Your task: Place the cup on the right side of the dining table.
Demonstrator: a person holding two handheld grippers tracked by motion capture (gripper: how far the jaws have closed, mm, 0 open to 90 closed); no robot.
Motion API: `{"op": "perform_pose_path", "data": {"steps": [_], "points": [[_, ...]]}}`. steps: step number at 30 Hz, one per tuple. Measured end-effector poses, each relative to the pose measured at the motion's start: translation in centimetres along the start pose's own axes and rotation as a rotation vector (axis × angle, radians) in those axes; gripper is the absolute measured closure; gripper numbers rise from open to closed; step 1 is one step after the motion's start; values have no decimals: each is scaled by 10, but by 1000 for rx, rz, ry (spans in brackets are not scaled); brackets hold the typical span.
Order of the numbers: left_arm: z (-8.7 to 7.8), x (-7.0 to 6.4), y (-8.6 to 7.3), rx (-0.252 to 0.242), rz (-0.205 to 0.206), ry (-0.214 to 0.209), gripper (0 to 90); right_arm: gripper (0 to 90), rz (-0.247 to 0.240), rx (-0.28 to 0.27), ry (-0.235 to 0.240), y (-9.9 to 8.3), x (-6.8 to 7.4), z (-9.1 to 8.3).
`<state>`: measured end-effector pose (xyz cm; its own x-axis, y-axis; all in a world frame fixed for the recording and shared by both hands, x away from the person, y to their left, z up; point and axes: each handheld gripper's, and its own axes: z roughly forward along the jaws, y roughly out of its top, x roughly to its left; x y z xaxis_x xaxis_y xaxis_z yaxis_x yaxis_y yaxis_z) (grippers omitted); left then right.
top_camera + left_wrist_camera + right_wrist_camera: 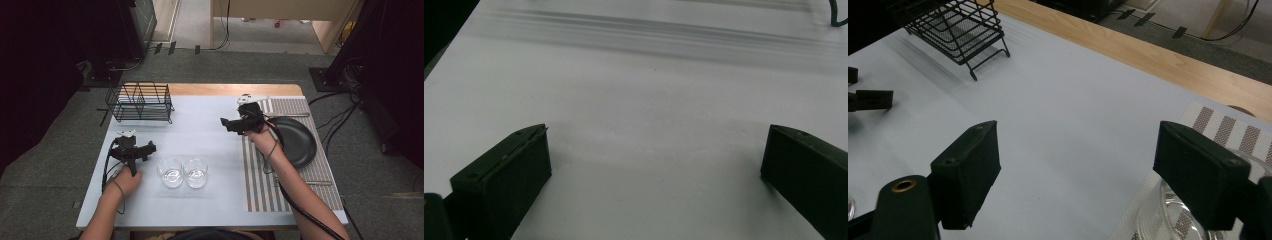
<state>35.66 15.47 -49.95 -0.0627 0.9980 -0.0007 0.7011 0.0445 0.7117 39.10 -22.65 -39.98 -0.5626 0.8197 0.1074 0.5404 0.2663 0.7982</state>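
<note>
The table [210, 125] is lying under a pale sheet, with a strip of bare wood showing along its far edge. A striped placemat [260, 190] is covering the right side, and a dark plate [297, 142] is sitting on it toward the far right. A black wire rack [140, 102] is standing at the far left corner of the table. Two clear glasses [183, 172] are standing side by side, touching or nearly so, near the middle of the near edge — just right of the left gripper and well apart from the rack.

The left gripper [134, 150] is hovering over the bare sheet at the left; in its own view its jaws are standing wide apart with nothing between them. The right gripper [239, 122] is hanging at the left edge of the placemat, just beside the plate, jaws also spread wide and holding nothing. In the right gripper view a further clear glass [1173, 215] is showing on the placemat behind the right-hand jaw.

No brand, label or writing is showing clearly enough to read on any of these things.
</note>
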Motion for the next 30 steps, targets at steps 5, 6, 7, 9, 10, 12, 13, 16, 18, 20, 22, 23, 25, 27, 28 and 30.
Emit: {"op": "perform_pose_path", "data": {"steps": [5,6,7,9,10,12,13,16,18,20,22,23,25,27,28,30], "points": [[0,0,0,1,1,0,0,199,-20,5,13,-1,3,2],[0,0,0,1,1,0,0,201,-25,6,19,-2,4,2],[0,0,0,1,1,0,0,201,-25,5,21,-2,4,2],[0,0,0,2,3,0,0,202,-24,2,28,-2,5,3],[0,0,0,2,3,0,0,202,-29,4,27,-2,5,3],[0,0,0,3,3,0,0,203,-35,5,29,-3,7,5],[0,0,0,3,3,0,0,203,-36,9,30,-3,8,5],[0,0,0,2,4,1,0,206,-57,13,45,-5,11,7],[0,0,0,3,5,0,0,210,-65,7,56,-6,13,7],[0,0,0,3,5,0,0,211,-67,6,66,-6,14,8],[0,0,0,3,5,0,0,211,-77,8,64,-7,15,8],[0,0,0,3,5,0,0,211,-77,7,67,-7,16,9],[0,0,0,2,4,0,0,211,-75,6,66,-8,16,9],[0,0,0,2,4,0,0,211,-71,7,67,-9,17,9],[0,0,0,1,2,0,0,211,-70,6,71,-10,16,10],[0,0,0,1,3,0,0,211,-74,7,73,-11,17,10]]}}
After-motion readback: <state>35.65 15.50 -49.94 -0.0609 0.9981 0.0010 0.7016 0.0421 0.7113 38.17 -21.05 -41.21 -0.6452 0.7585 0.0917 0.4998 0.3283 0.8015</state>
